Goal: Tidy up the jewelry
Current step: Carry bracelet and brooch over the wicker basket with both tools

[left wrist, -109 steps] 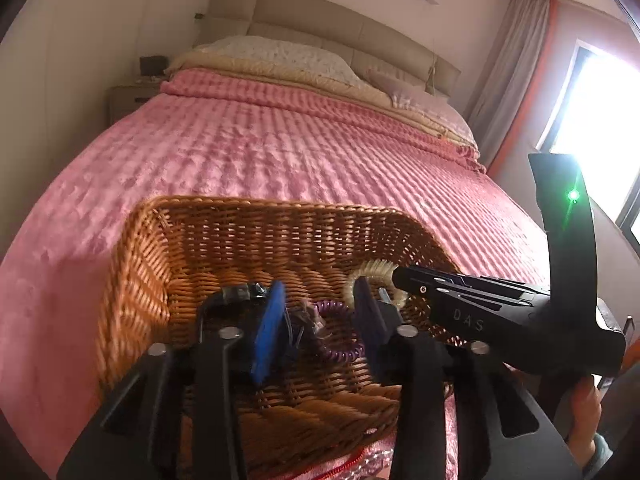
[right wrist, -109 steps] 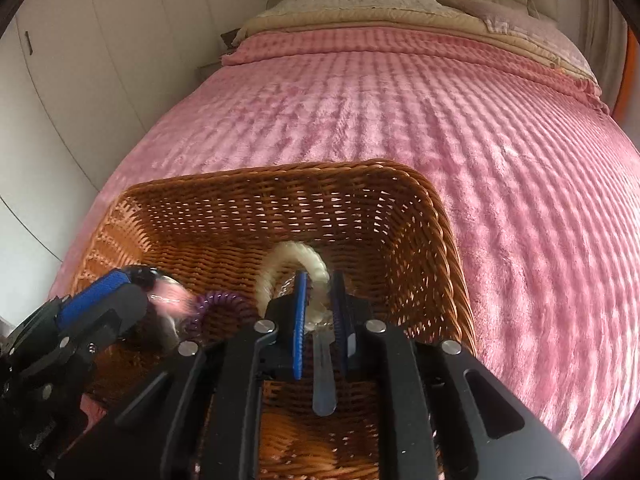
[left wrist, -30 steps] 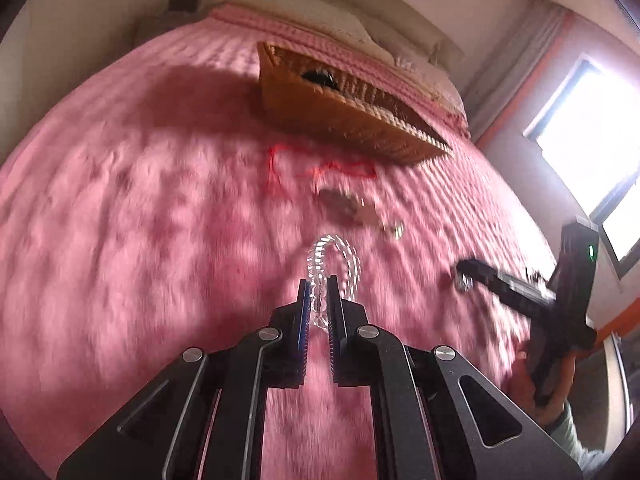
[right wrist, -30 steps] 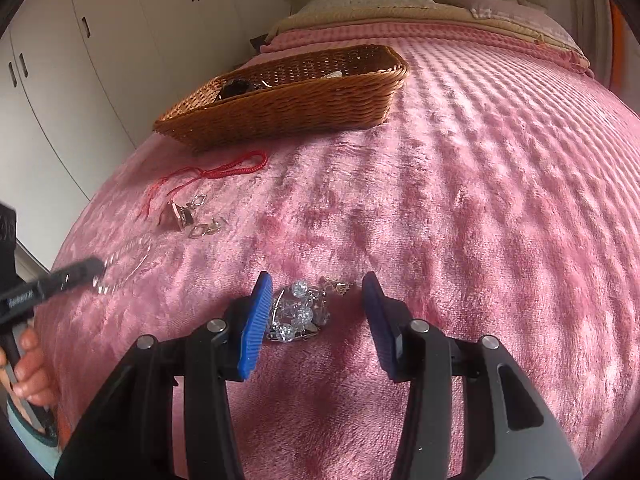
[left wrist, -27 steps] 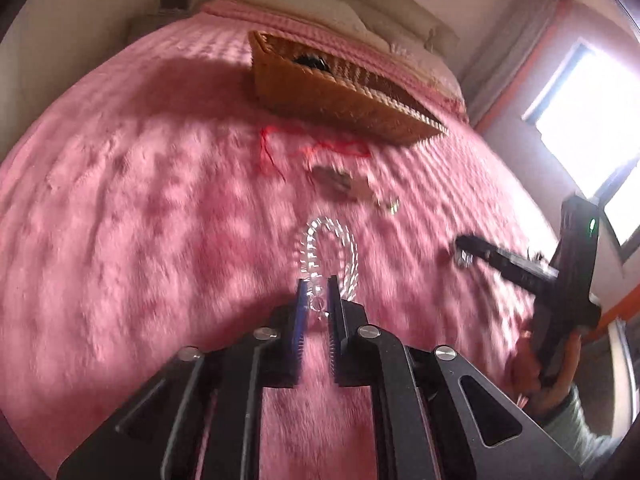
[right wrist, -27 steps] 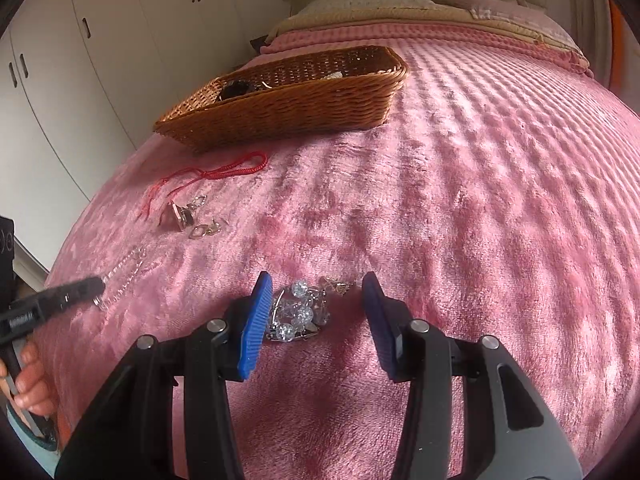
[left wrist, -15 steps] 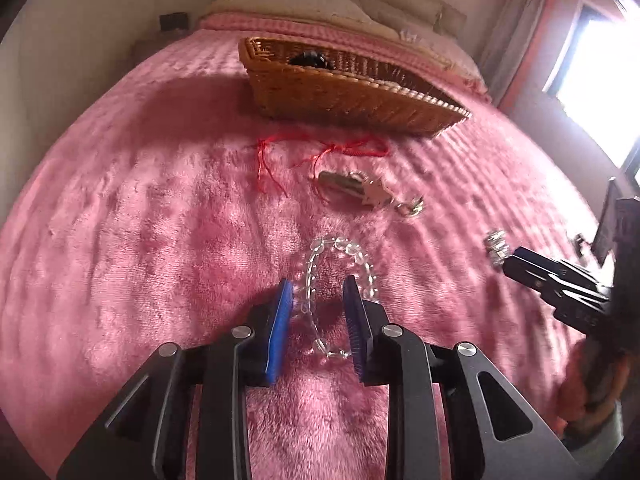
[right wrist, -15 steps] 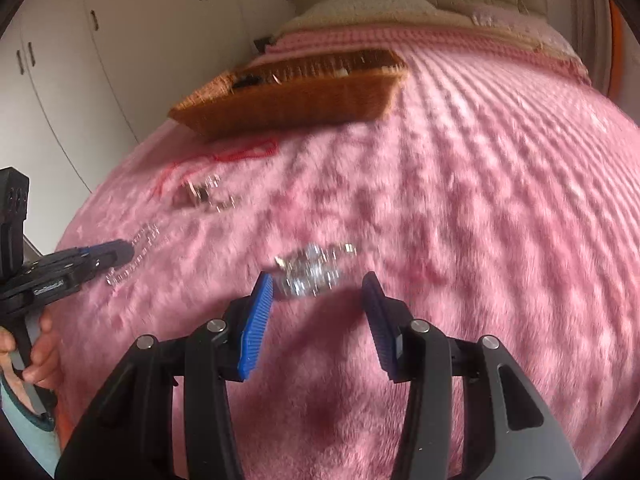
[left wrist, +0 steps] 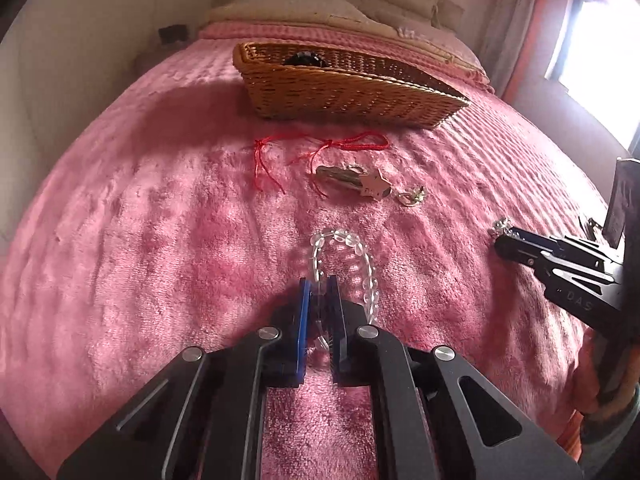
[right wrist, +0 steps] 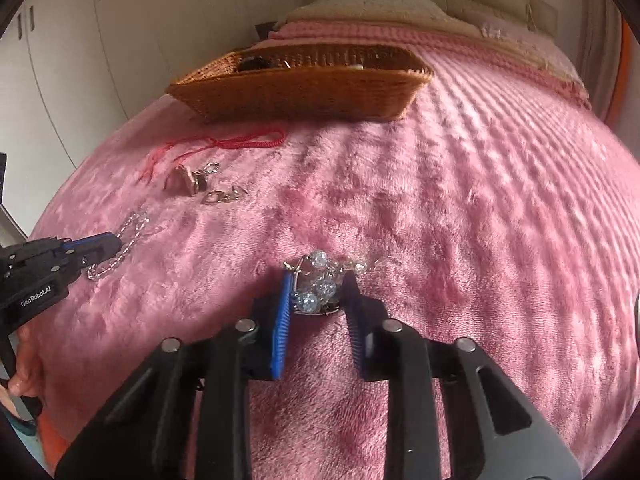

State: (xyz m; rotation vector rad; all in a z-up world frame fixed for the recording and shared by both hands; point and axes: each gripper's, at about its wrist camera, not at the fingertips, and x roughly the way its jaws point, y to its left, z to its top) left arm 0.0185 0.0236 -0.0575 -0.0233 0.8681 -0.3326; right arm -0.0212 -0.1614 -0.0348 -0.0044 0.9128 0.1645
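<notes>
My left gripper (left wrist: 319,285) is shut on a clear bead bracelet (left wrist: 352,248) that lies on the pink bedspread; it also shows in the right wrist view (right wrist: 116,246) with the bracelet (right wrist: 128,236). My right gripper (right wrist: 318,280) is open around a cluster of crystal-ball jewelry (right wrist: 320,284), its fingers on either side; it also shows in the left wrist view (left wrist: 502,238). A wicker basket (left wrist: 344,92) with items inside sits farther up the bed.
A red cord (left wrist: 320,148) and a star-charm keychain with a clasp (left wrist: 360,184) lie between the basket and the grippers. Pillows (left wrist: 304,4) at the head of the bed. White wardrobes (right wrist: 80,40) on the left, a window (left wrist: 600,40) on the right.
Both grippers left the basket and came back to the jewelry on the bedspread. The left gripper opened half a second ago, then shut on the bead bracelet. The right moved onto the crystal cluster.
</notes>
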